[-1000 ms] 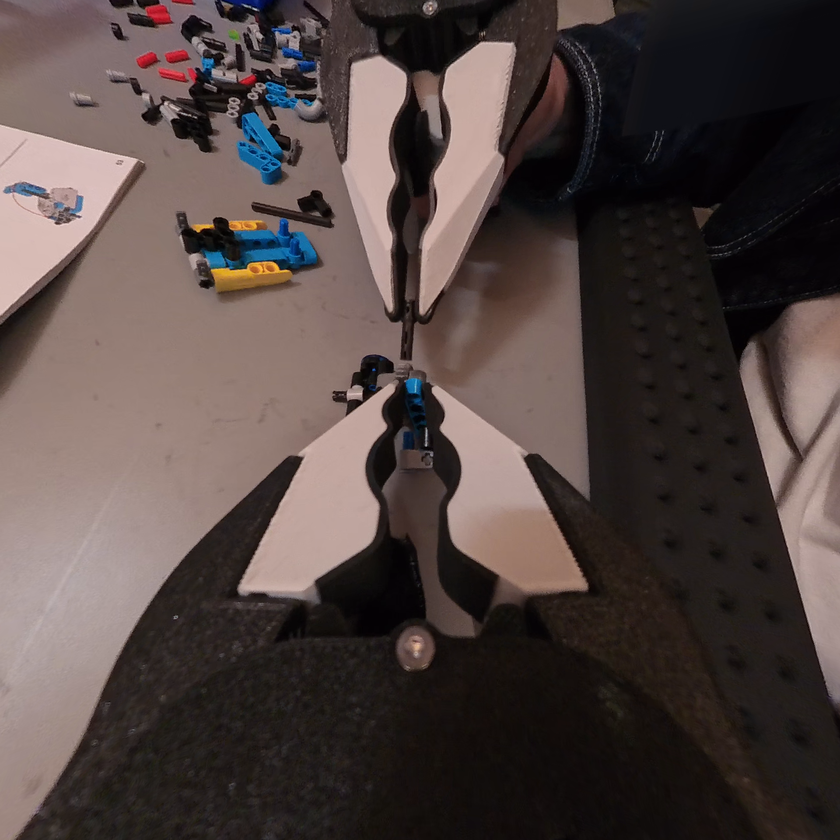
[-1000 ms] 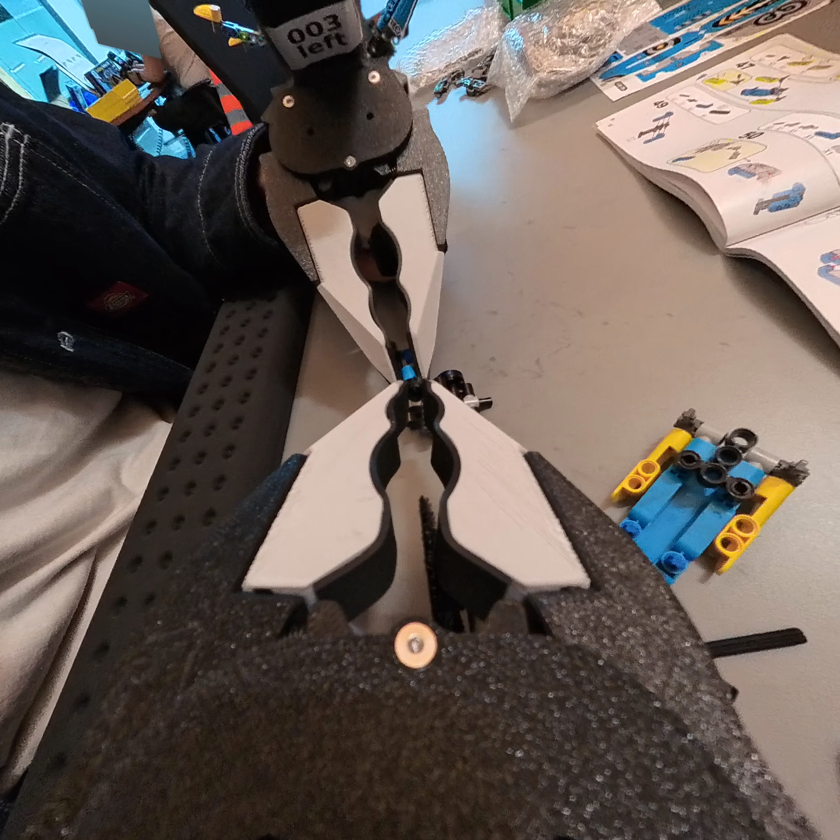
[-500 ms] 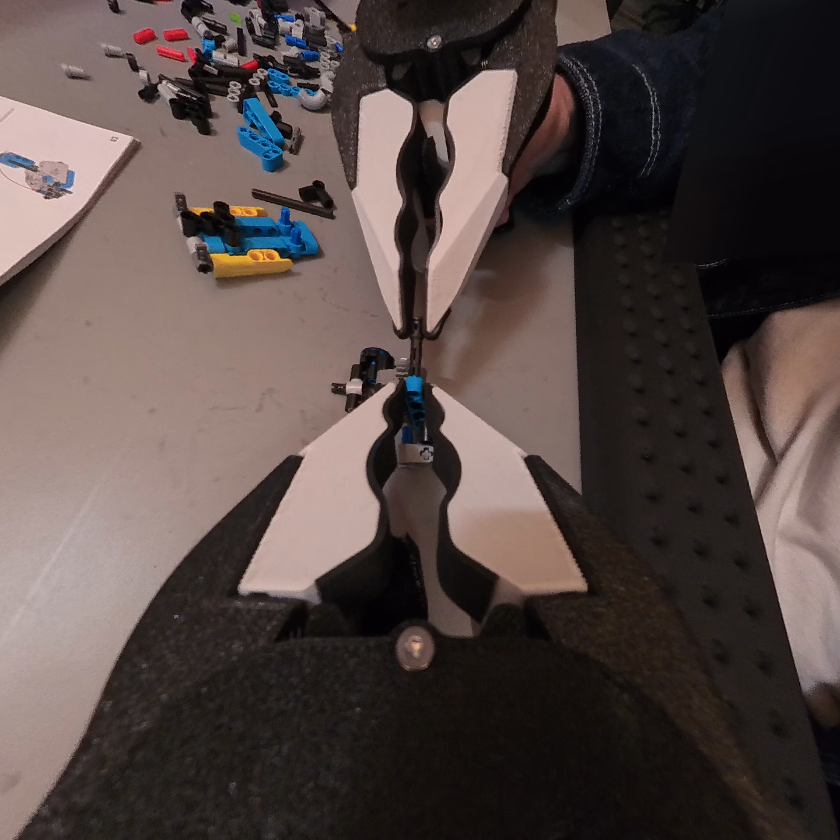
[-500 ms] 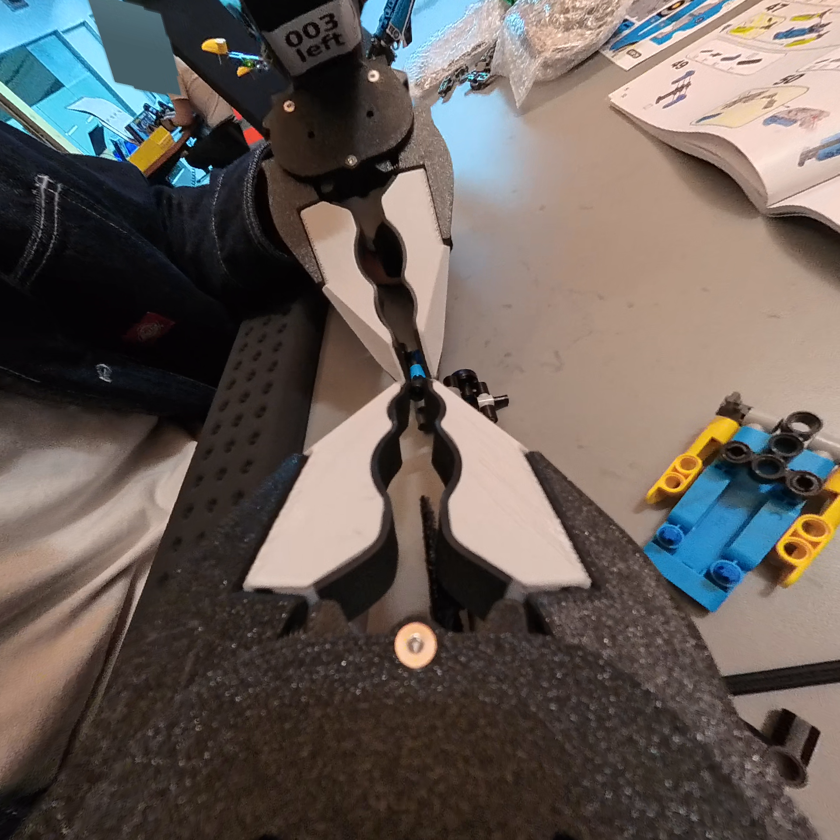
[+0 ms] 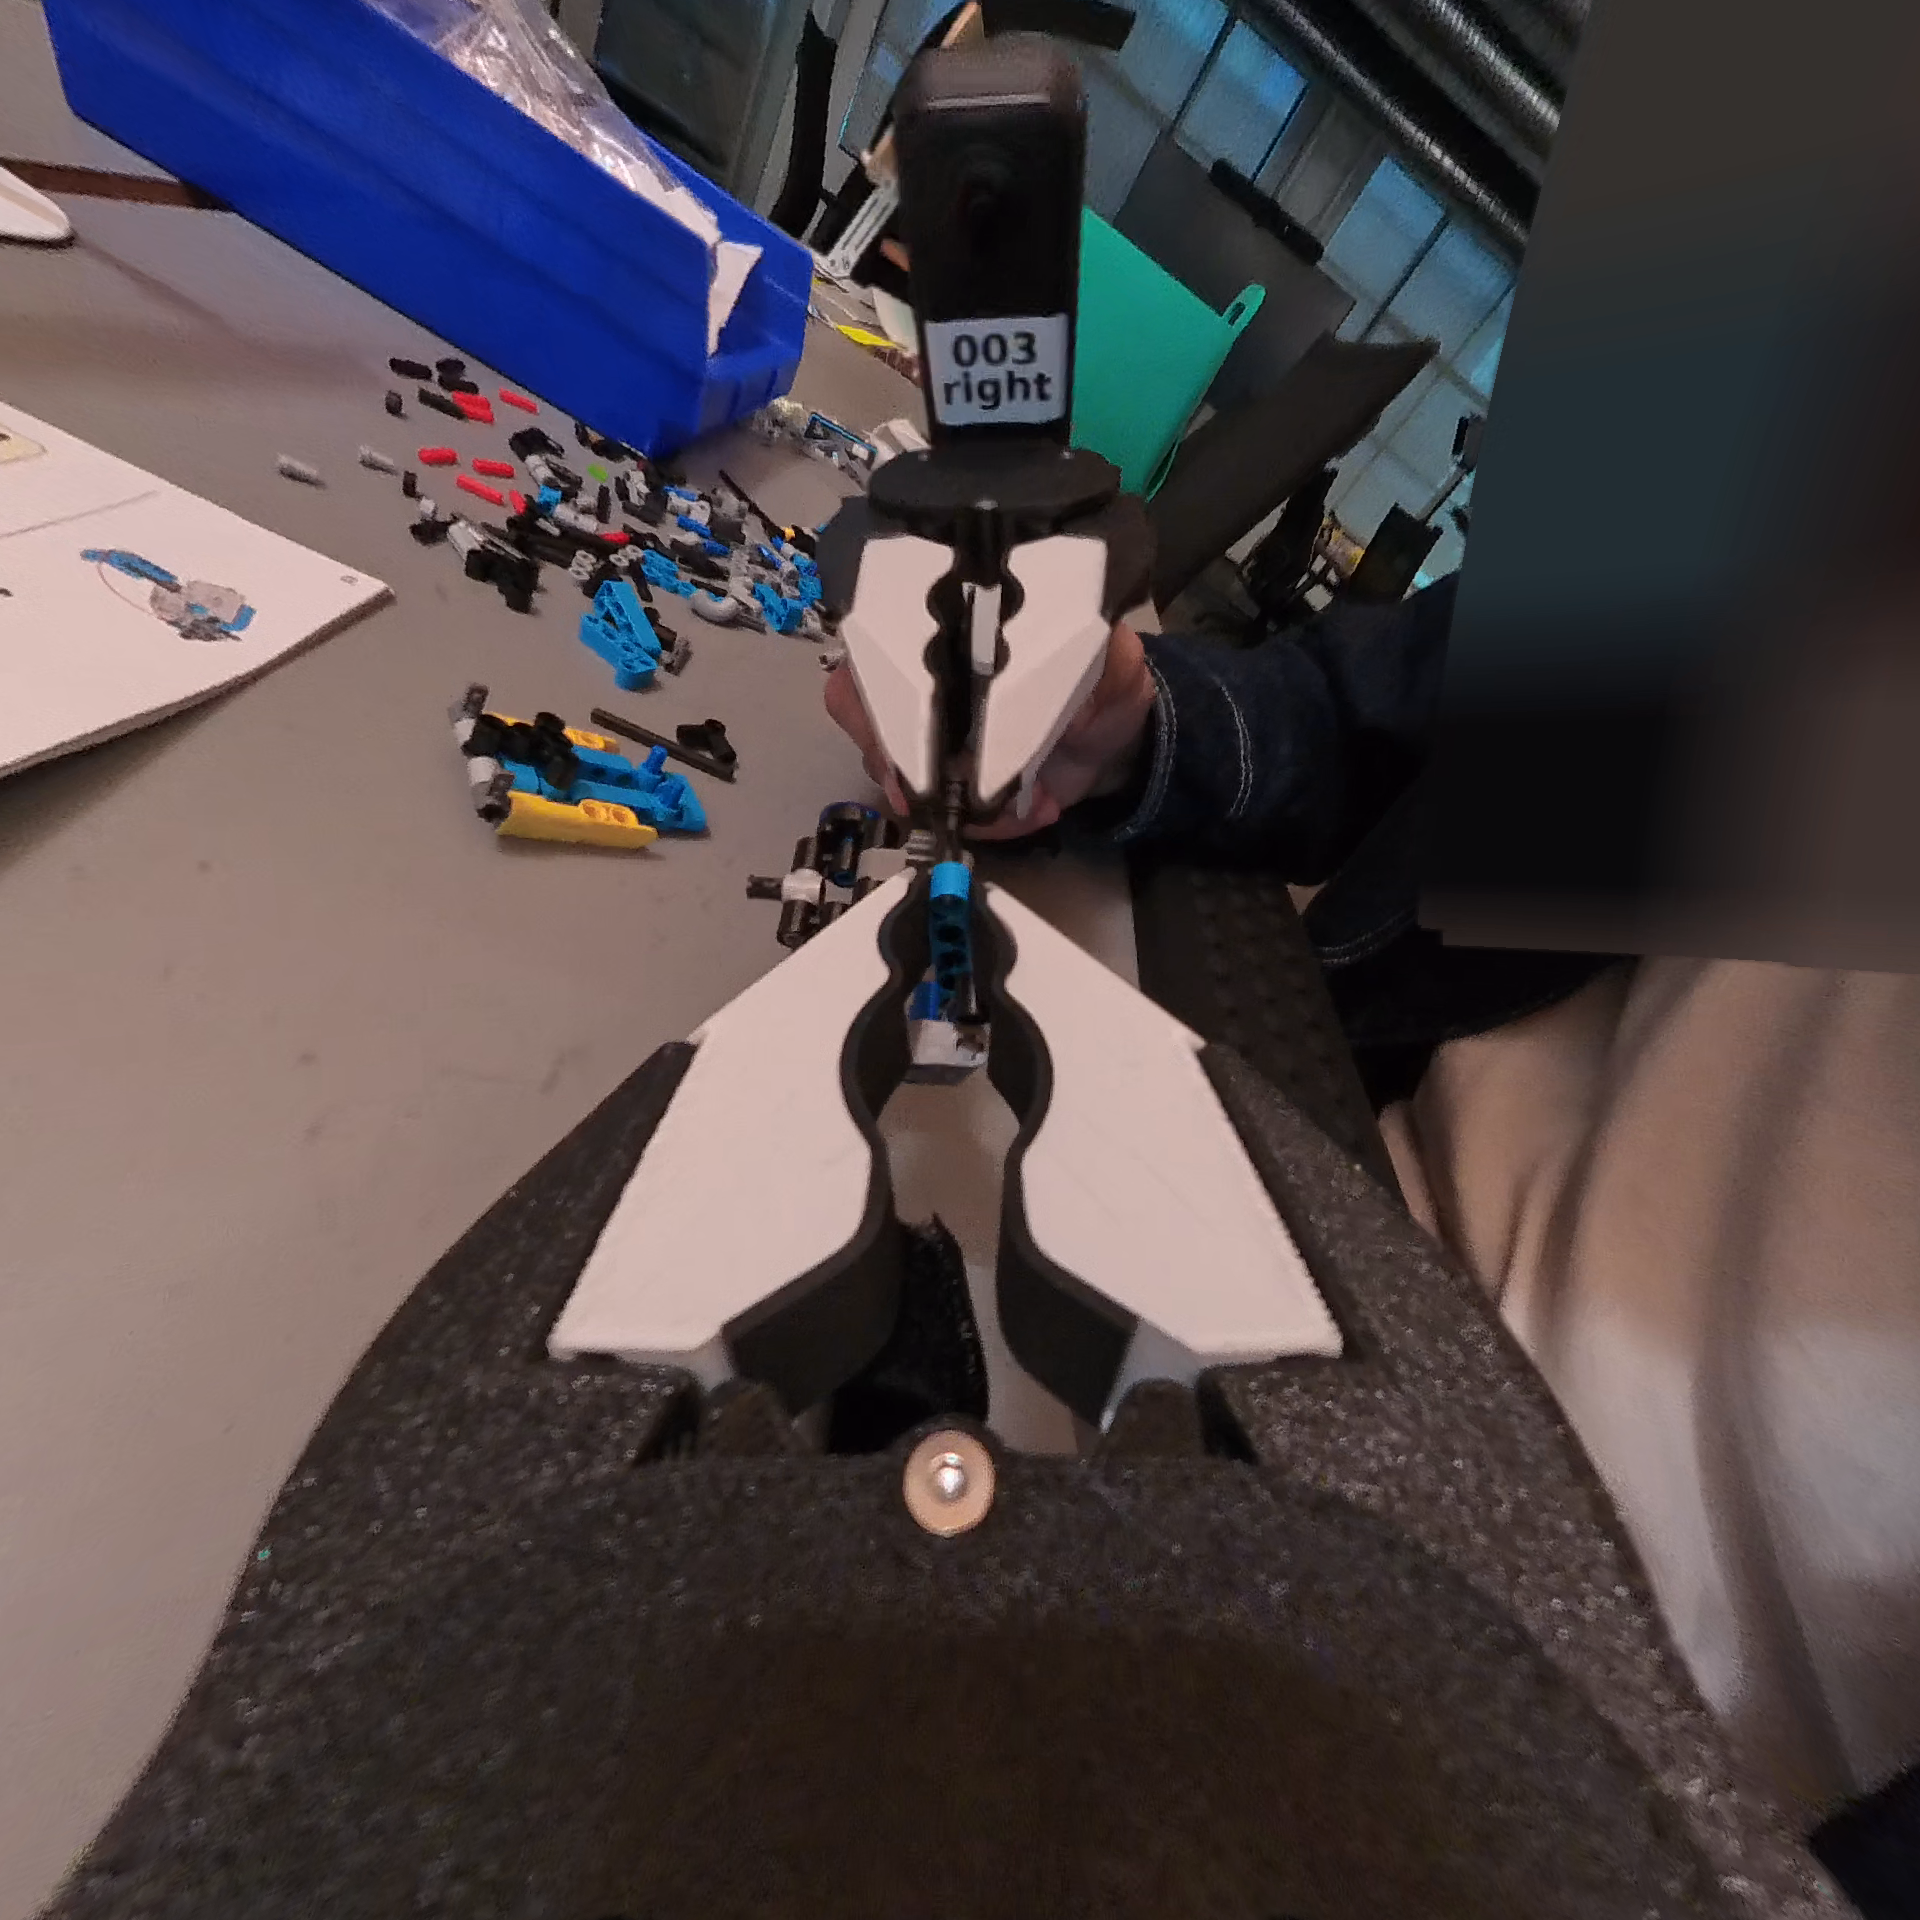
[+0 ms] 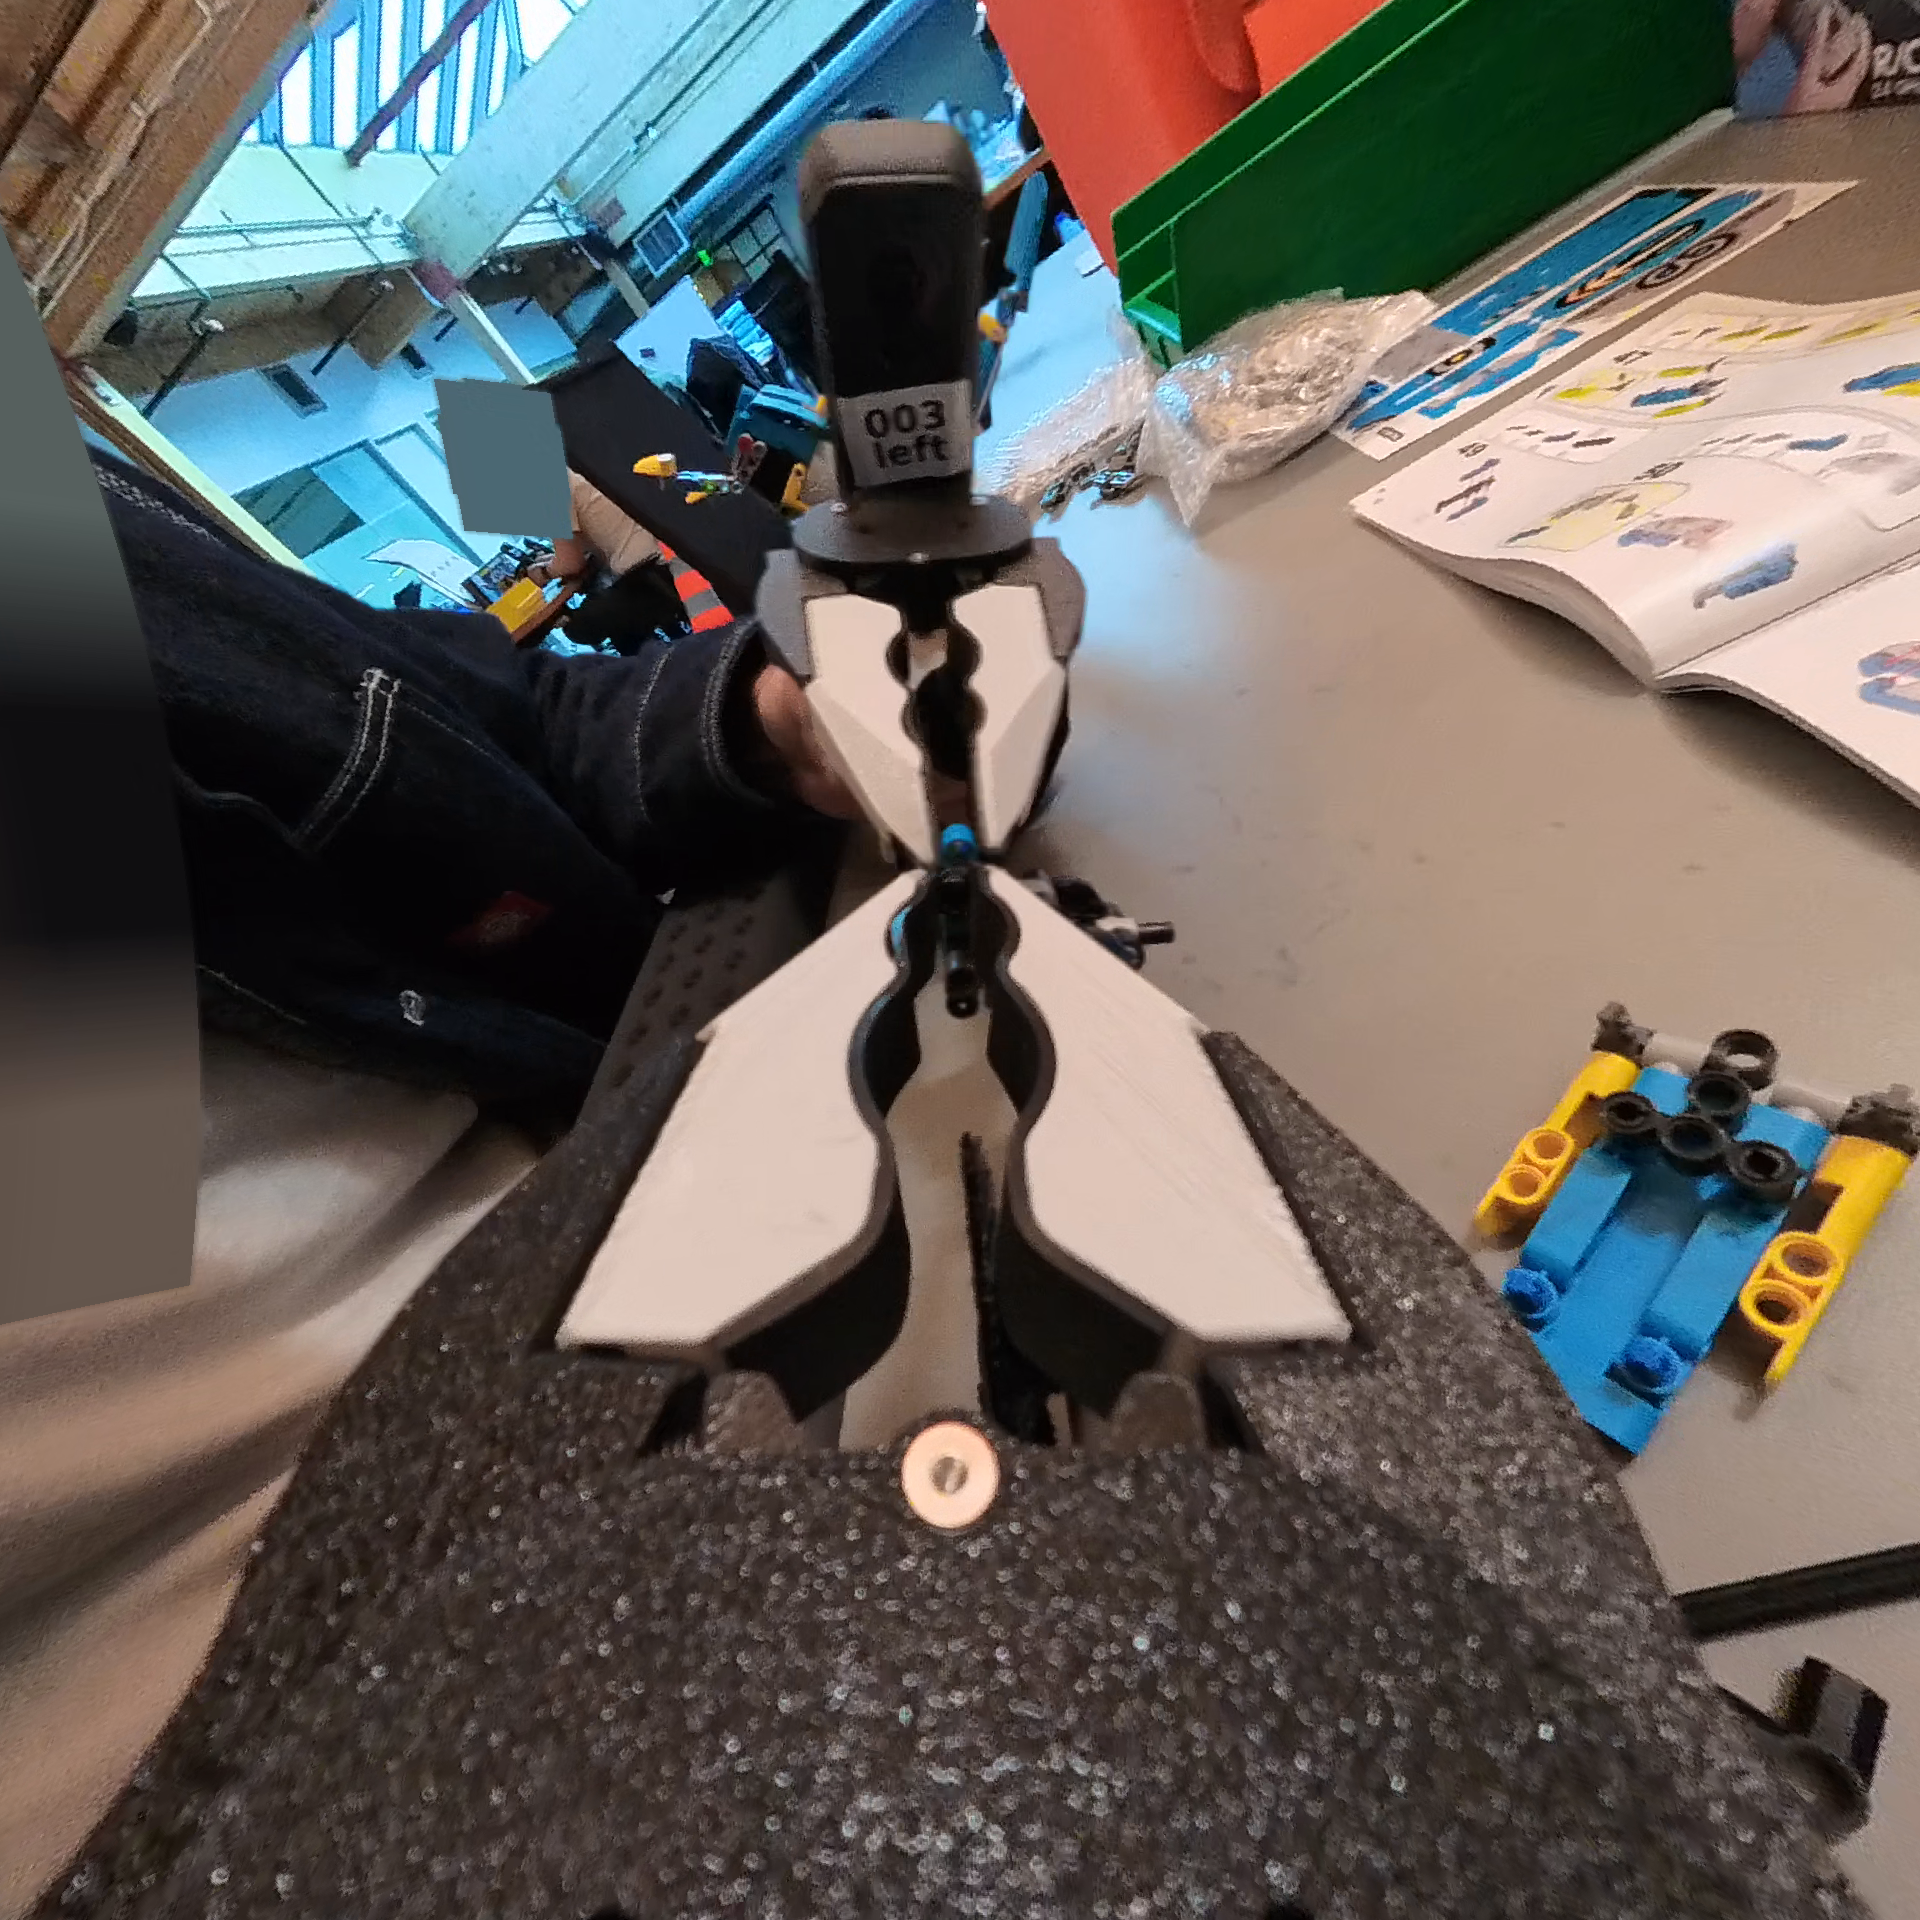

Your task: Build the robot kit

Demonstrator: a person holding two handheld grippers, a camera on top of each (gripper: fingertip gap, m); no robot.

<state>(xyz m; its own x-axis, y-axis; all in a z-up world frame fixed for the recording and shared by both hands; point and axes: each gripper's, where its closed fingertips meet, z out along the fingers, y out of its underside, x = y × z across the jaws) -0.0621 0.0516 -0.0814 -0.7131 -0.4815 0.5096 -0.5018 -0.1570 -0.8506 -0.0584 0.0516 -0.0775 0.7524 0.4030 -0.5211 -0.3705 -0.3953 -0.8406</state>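
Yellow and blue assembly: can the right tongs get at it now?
Probably not yet: the right tongs are shut on a black axle. The yellow and blue assembly lies uncovered on the table beside them.

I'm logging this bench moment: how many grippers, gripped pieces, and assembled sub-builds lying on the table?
Grippers: 2 (left gripper, right gripper)
Gripped pieces: 2 (blue-and-black assembly, black axle piece)
Sub-builds on table: 1 (yellow-and-blue build)
Total: 5
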